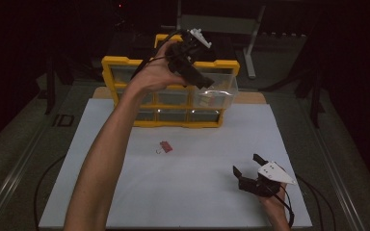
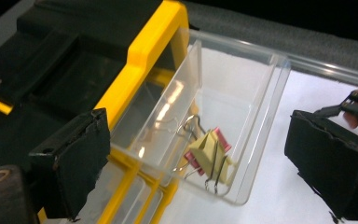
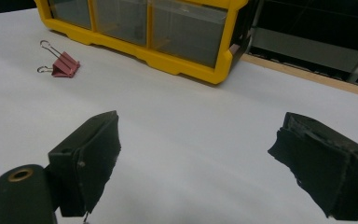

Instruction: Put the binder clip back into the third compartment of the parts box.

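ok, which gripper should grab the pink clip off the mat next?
Probably right. The right gripper sits low over the white mat, jaws open, facing the pink binder clip. The left gripper is up over the pulled-out clear drawer, jaws open.

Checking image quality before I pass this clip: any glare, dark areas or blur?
High view: surroundings dark, only the white sheet lit. Left gripper view: glare streaks on the clear drawer; the binder clips stay sharp. Right gripper view: evenly lit, the near pads slightly soft, the pink clip clear.

Cream binder clip (image 2: 211,156) lies on a pink one (image 2: 196,161) in the pulled-out clear drawer (image 2: 256,116)
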Tool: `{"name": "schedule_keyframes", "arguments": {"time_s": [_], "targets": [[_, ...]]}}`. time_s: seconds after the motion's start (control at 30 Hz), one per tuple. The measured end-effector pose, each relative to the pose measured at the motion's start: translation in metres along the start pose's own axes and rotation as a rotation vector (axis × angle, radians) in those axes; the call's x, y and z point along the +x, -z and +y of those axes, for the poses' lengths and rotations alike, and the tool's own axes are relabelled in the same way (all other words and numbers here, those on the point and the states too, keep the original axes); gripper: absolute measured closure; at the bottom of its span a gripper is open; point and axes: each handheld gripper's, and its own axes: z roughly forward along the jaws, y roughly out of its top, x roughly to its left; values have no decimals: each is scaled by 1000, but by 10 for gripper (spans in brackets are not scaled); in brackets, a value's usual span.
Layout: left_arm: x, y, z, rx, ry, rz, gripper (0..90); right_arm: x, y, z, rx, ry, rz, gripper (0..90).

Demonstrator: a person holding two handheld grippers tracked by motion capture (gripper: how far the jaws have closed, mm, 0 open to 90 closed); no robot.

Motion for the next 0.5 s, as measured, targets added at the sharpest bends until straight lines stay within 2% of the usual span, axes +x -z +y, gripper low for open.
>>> {"name": "schedule_keyframes", "arguments": {"time_s": [0.5], "targets": [[-6,0,-22,-2,-2,8,67,1,0,0,2,-2,0,124]]}}
